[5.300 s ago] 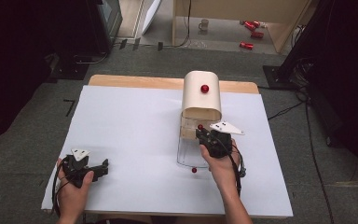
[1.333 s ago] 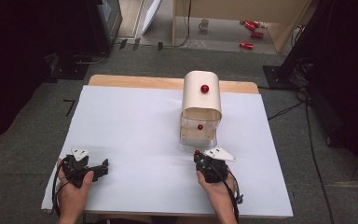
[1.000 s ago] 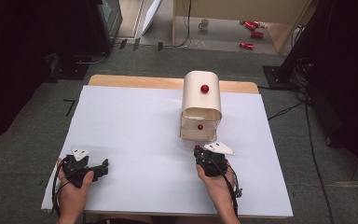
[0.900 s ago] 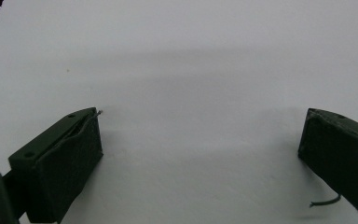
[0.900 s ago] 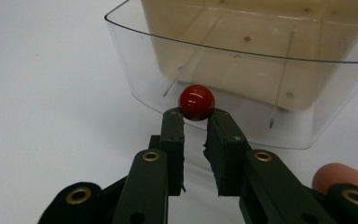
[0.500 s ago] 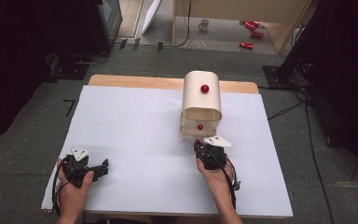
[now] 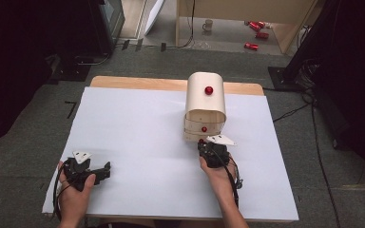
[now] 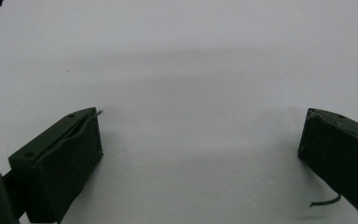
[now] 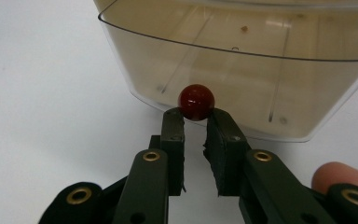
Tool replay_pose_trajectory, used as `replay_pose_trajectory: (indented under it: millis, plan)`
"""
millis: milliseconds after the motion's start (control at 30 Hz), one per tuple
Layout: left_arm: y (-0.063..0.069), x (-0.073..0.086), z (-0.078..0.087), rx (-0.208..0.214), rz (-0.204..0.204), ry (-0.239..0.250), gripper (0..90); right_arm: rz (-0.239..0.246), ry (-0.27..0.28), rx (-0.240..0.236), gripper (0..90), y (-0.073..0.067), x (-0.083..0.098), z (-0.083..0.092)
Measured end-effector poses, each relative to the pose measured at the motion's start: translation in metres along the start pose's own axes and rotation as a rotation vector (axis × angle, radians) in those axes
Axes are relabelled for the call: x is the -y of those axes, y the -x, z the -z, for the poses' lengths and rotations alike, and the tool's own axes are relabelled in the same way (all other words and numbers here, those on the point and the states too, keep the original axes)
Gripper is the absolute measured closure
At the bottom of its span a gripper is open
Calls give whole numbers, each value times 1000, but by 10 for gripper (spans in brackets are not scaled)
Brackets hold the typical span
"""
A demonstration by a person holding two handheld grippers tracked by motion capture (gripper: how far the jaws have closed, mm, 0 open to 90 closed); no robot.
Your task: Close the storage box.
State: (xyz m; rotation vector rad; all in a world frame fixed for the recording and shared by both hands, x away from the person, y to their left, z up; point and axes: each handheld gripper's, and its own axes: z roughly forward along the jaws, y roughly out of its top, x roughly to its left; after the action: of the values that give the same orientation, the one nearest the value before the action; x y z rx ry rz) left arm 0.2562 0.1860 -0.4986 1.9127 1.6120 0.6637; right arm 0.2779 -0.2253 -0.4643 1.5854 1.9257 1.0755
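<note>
Right gripper [image 9: 196, 122]: jaws drawn narrow, the tips pinching a small red knob [image 9: 196, 101] between them.
Red knob: fixed on the front of a clear plastic drawer [image 9: 242, 70] — the drawer sits at the foot of the cream bread-box-shaped cabinet [image 7: 205, 97].
Cabinet: stands on the white table [image 7: 138, 123], far side, right of centre.
Left gripper [image 8: 200, 154]: jaws wide apart, nothing between them — resting over bare table at the near left corner.

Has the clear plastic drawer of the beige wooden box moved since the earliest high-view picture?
Yes. The clear plastic drawer stood pulled far out then; now it is nearly pushed into the beige wooden box, with the right gripper at its red knob.
</note>
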Motion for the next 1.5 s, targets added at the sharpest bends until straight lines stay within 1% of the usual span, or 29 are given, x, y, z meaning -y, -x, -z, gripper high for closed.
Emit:
replay_pose_trajectory:
  millis: [433,500,567,633,733,800,867,900,933,1000,1067,1100,1200,1267,1300,1333,1367,1400,1433,1467,1500]
  plan:
    - [0,0,0,0,0,0,0,-2,-6,-2,776,2,3,-7]
    - [0,0,0,0,0,0,0,-8,-3,-8,747,3,4,-8]
    - [0,0,0,0,0,0,0,-12,5,-12,688,5,6,-6]
    - [0,0,0,0,0,0,0,-12,22,-1,638,7,8,-3]
    - [0,0,0,0,0,0,0,-17,37,4,548,12,10,3]
    - [0,0,0,0,0,0,0,-23,41,-1,462,17,11,7]
    - [0,0,0,0,0,0,0,-23,26,-9,344,21,13,10]
    - [0,0,0,0,0,0,0,-15,13,-6,264,23,13,12]
    - [0,0,0,-1,0,0,0,-8,-1,0,204,24,14,13]
    - [0,0,0,0,0,0,0,9,-7,6,139,28,17,17]
    - [0,0,0,0,0,0,0,9,-8,9,126,31,19,19]
    - [0,0,0,0,0,0,0,12,-9,25,64,36,23,25]
    - [0,0,0,0,0,0,0,12,-13,35,29,43,28,30]
    - [0,0,0,0,0,0,0,10,-12,41,29,48,32,34]
    - [0,0,0,0,0,0,0,10,-12,41,29,48,32,34]
    - [0,0,0,0,0,0,0,7,-15,52,29,53,35,38]
    - [0,0,0,0,0,0,0,7,-15,52,29,53,35,38]
    - [0,0,0,-1,0,0,0,2,-19,60,29,59,39,41]
    - [0,0,0,-1,0,0,0,2,-19,60,29,59,39,41]
    - [0,0,0,-1,0,0,0,-9,-22,72,29,66,43,45]
    - [0,0,0,-1,0,0,0,-9,-22,72,29,66,43,45]
